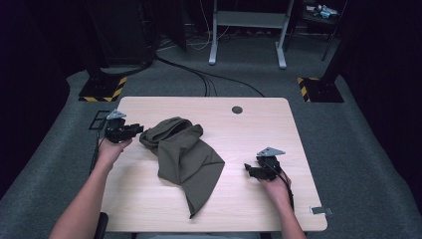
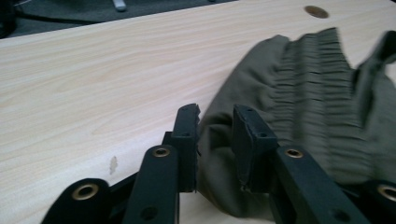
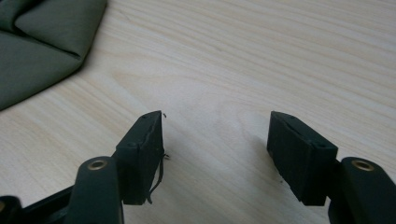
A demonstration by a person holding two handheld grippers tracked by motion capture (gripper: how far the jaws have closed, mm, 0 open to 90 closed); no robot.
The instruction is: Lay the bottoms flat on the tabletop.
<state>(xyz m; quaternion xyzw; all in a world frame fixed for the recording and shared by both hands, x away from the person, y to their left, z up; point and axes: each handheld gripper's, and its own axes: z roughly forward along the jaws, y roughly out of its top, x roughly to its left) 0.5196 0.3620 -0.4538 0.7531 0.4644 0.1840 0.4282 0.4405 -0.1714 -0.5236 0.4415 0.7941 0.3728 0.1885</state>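
One olive garment — two claws — one table.

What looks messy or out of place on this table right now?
The olive garment lies crumpled and bunched mid-table, its gathered waistband twisted. A loose thread hangs off one pad of the right gripper.

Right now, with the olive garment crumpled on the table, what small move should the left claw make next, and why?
Probably close the left claw on the fold of the olive garment near its elastic waistband. The cloth already lies between the parted jaws, not yet pinched. The right claw waits open above bare table, so the left seems to lead.
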